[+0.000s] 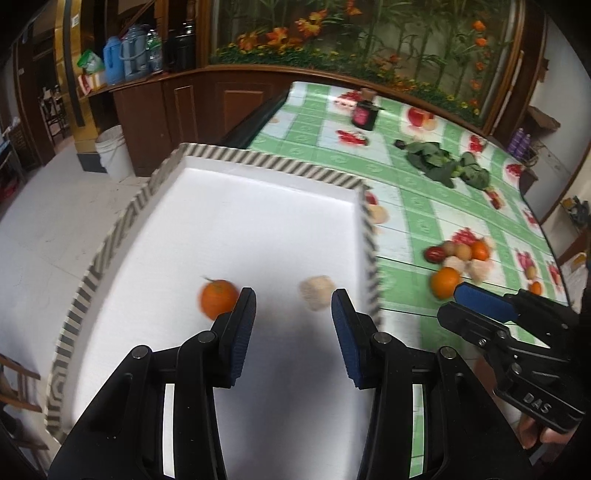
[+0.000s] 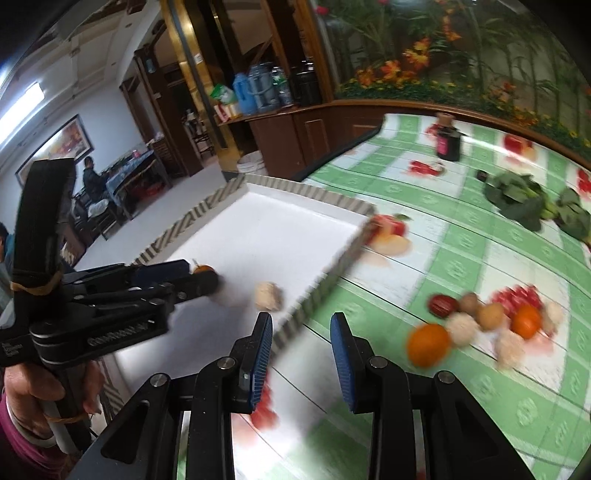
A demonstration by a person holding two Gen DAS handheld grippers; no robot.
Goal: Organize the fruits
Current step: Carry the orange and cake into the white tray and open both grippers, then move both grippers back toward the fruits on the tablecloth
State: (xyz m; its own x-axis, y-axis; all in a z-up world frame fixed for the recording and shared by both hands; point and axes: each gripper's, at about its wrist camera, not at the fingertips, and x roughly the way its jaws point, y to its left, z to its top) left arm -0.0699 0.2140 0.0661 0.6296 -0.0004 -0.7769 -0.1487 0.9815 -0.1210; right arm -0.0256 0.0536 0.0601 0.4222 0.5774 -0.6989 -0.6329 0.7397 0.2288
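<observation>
A desk (image 1: 424, 192) under a green-checked cloth printed with fruit stands before dark wood cabinets (image 1: 177, 107) and a mural of orange flowers (image 1: 332, 33).

On the desk lies a white tray (image 1: 240, 221) with a striped rim. The left hand-held gripper (image 1: 293, 308) hovers over the tray, its jaws spread with nothing between them. Just beyond its left fingertip an orange (image 1: 218, 298) lies in the tray, and a pale, rough-skinned fruit (image 1: 316, 292) lies just ahead of its right fingertip.

The right hand-held gripper (image 2: 301, 330) hangs over the tray's near rim and the cloth, jaws likewise parted and empty.

Ahead and to its right a fruit pile (image 2: 484, 325) lies on the cloth: oranges, a red fruit, brown and pale round ones, all blurred. Farther off lie leafy greens (image 2: 535, 206) and a dark bottle (image 2: 447, 142).
</observation>
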